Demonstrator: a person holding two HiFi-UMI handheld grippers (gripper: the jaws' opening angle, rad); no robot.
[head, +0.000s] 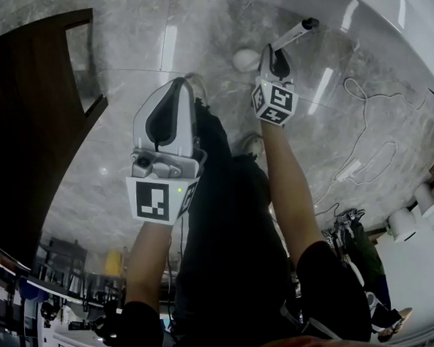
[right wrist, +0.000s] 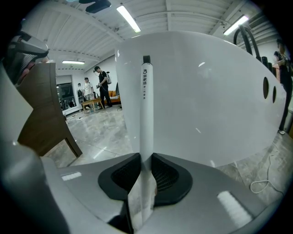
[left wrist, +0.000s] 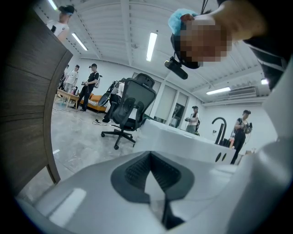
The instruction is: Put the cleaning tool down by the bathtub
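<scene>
Risk lies in letting go too soon. The right claw (right wrist: 145, 171) is clamped on the white handle of the cleaning tool (right wrist: 146, 105), which stands upright just in front of the bathtub (right wrist: 210, 91) wall, above the marble floor (right wrist: 100, 132). Its lower end is hidden, so a release before it rests could let it topple or knock the tub. The left claw (left wrist: 151, 160) is closed and empty.
</scene>
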